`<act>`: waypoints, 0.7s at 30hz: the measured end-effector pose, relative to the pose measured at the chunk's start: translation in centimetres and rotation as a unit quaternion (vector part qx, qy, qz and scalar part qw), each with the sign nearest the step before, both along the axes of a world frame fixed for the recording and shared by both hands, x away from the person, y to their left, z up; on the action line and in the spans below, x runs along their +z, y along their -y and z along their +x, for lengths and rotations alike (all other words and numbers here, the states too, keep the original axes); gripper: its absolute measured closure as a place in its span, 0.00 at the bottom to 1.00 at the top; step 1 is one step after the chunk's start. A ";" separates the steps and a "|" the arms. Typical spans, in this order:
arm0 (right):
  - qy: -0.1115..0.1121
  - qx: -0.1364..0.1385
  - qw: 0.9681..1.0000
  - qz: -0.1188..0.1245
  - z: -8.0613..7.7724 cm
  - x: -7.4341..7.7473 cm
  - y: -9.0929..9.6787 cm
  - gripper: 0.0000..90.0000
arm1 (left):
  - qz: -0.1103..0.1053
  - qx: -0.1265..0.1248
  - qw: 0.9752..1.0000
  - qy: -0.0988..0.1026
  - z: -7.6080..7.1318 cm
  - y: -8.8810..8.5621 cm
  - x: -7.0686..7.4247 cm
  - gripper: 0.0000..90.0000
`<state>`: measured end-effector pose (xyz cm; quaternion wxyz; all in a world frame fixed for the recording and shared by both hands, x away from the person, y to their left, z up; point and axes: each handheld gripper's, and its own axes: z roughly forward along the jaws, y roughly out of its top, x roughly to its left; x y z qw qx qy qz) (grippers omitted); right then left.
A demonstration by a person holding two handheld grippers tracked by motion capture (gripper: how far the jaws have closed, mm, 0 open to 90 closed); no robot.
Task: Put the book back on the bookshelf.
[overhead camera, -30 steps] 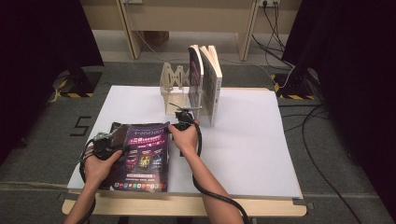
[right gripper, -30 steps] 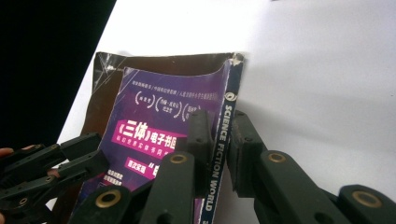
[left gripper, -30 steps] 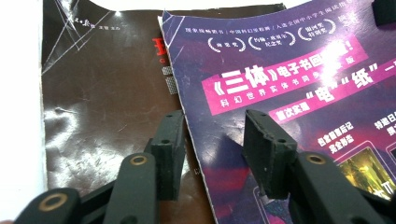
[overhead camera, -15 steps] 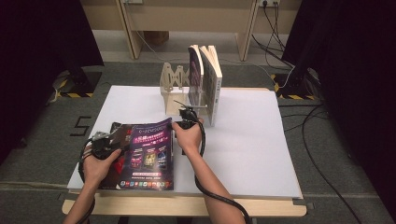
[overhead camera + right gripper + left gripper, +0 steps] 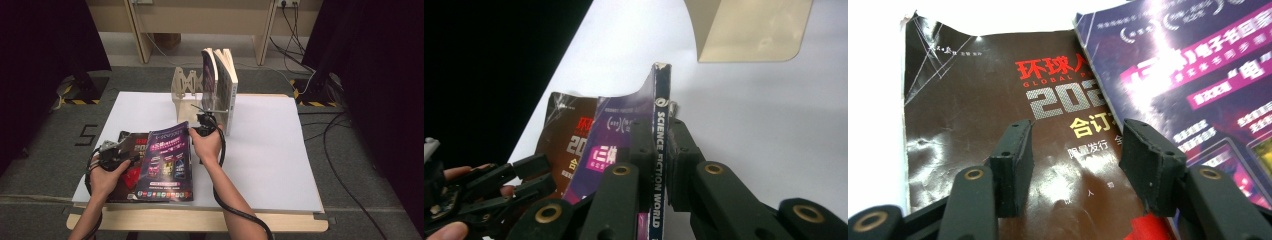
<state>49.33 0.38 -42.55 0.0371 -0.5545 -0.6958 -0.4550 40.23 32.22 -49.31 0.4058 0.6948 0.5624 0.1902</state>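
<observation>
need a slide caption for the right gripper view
Right gripper clamps the spine edge of a purple magazine, tilting it up off a dark book on the white table.

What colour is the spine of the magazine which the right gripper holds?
The spine is dark blue with white lettering, seen best in the right gripper view.

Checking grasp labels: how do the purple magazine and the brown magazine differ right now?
1. The purple magazine is clamped at its spine by the right tongs; the brown magazine is gripped by nothing, the left tongs standing open over it.
2. The purple magazine's spine edge is lifted; the brown magazine lies flat on the table.
3. The purple one overlaps the brown one.
Both are glossy softcovers.
</observation>
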 end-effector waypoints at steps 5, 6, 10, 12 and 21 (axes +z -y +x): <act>0.011 -0.002 1.000 -0.001 -0.3 0.8 0.7 0.94 | 0.004 -0.002 1.000 -0.001 0.1 0.1 -0.2 0.51; 0.011 -0.004 1.000 -0.001 -0.3 0.9 0.8 0.94 | 0.005 -0.002 1.000 -0.001 0.1 0.1 -0.3 0.51; 0.017 -0.007 1.000 -0.002 -0.5 1.2 1.2 0.94 | 0.006 -0.005 1.000 -0.001 0.1 0.2 -0.3 0.51; 0.022 -0.008 1.000 -0.002 -0.6 1.4 1.4 0.94 | 0.007 -0.006 1.000 -0.002 0.1 0.2 -0.4 0.51; 0.058 -0.016 0.998 0.000 -1.4 2.8 2.1 0.94 | 0.010 -0.007 1.000 -0.002 0.2 0.3 -0.4 0.51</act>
